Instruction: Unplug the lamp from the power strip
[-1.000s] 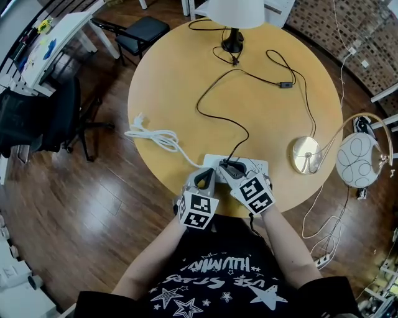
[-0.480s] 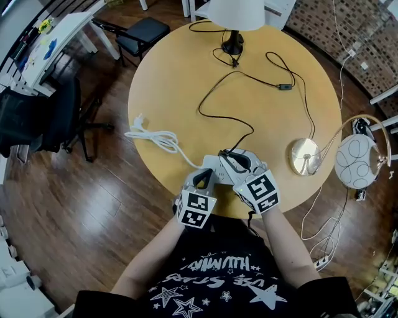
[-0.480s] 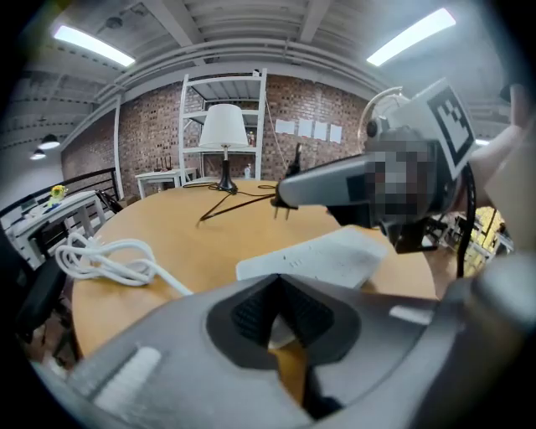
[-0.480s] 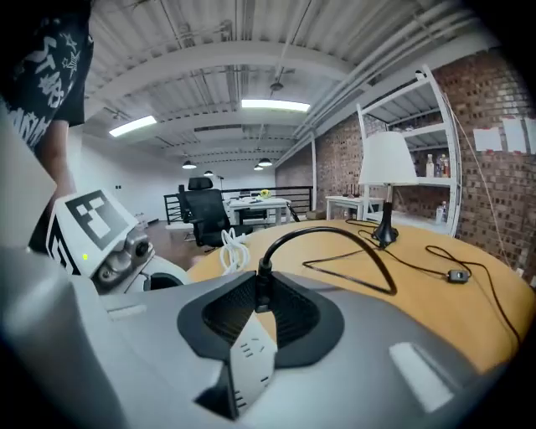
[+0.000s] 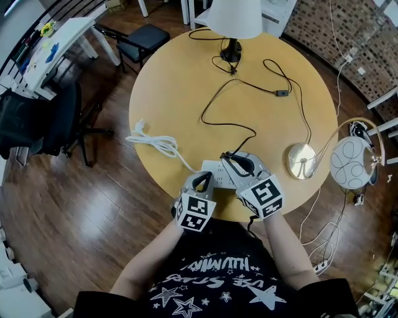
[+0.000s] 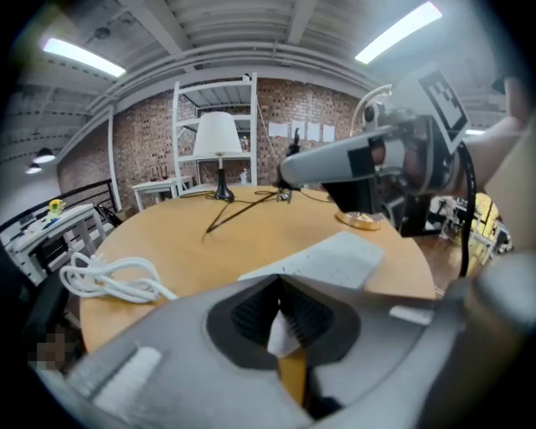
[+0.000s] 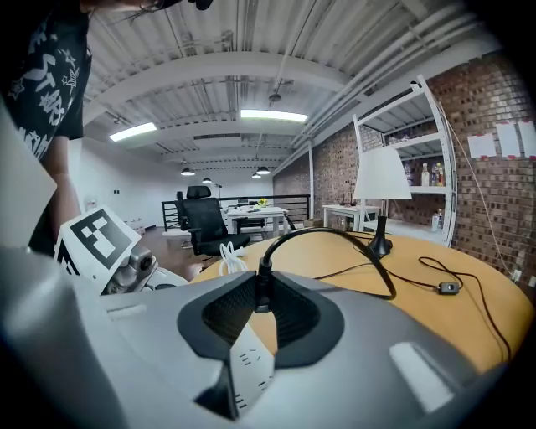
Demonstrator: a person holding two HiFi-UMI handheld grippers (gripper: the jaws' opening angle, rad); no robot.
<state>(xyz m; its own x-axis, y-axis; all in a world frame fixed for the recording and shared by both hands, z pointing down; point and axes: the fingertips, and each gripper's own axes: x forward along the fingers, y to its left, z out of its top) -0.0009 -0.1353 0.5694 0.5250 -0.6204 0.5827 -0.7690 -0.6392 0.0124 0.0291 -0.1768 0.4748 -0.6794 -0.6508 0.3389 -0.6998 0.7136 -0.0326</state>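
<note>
My right gripper (image 5: 229,158) is shut on the lamp's black plug (image 7: 262,285) and holds it just above the white power strip (image 5: 213,167). From the plug the black cord (image 5: 214,102) loops across the round table to the white-shaded lamp (image 5: 235,15) at the far edge. A white tag hangs below the plug. My left gripper (image 5: 202,180) is shut on the near left end of the power strip, and a white piece shows between its pads (image 6: 280,323). In the left gripper view the right gripper (image 6: 289,172) hovers over the strip (image 6: 335,260).
The strip's white cable (image 5: 155,141) lies coiled on the table's left. An inline switch (image 5: 282,93) sits on the lamp cord. A gold disc (image 5: 300,160) rests at the table's right edge beside a globe lamp (image 5: 351,163). A black office chair (image 5: 62,118) stands to the left.
The right gripper has risen off the power strip with the black plug in it, and the cord near it has bowed up. The left gripper has stayed on the strip.
</note>
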